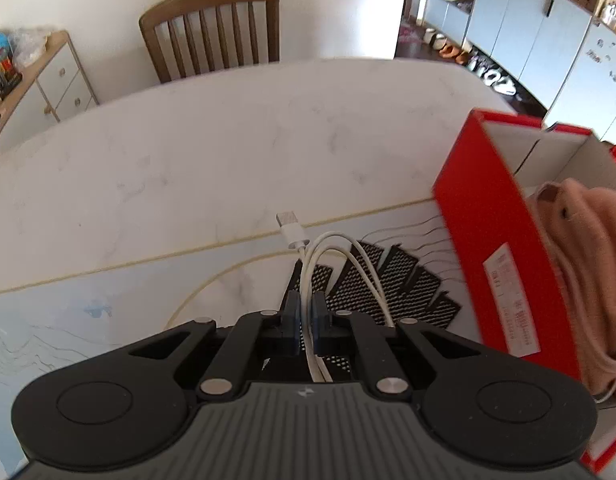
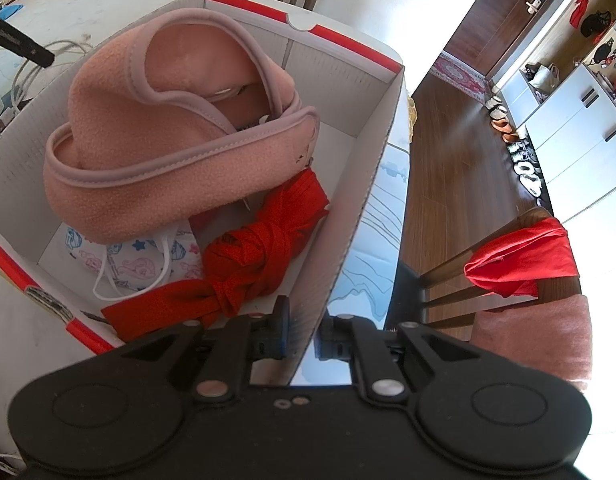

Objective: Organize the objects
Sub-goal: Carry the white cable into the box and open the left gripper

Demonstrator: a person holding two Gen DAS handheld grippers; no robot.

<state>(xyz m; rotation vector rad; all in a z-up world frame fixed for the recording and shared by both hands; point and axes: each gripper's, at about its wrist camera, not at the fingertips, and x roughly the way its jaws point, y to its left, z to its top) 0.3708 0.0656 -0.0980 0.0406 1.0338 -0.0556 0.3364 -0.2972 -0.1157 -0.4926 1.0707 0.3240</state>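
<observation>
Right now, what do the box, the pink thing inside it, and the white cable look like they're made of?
Box: corrugated cardboard, glossy red outside, plain white inside; fluted cut edge shows.
Pink thing: soft fleece, matte and fuzzy, with smooth stitched trim.
White cable: smooth, probably plastic-sheathed, slightly shiny, with a metal USB plug.

Cable on table left of box, hat inside box

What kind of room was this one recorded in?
Likely a home dining area: a marble-look table with a wooden chair, white cabinets and shoes lined along a wood floor.
</observation>
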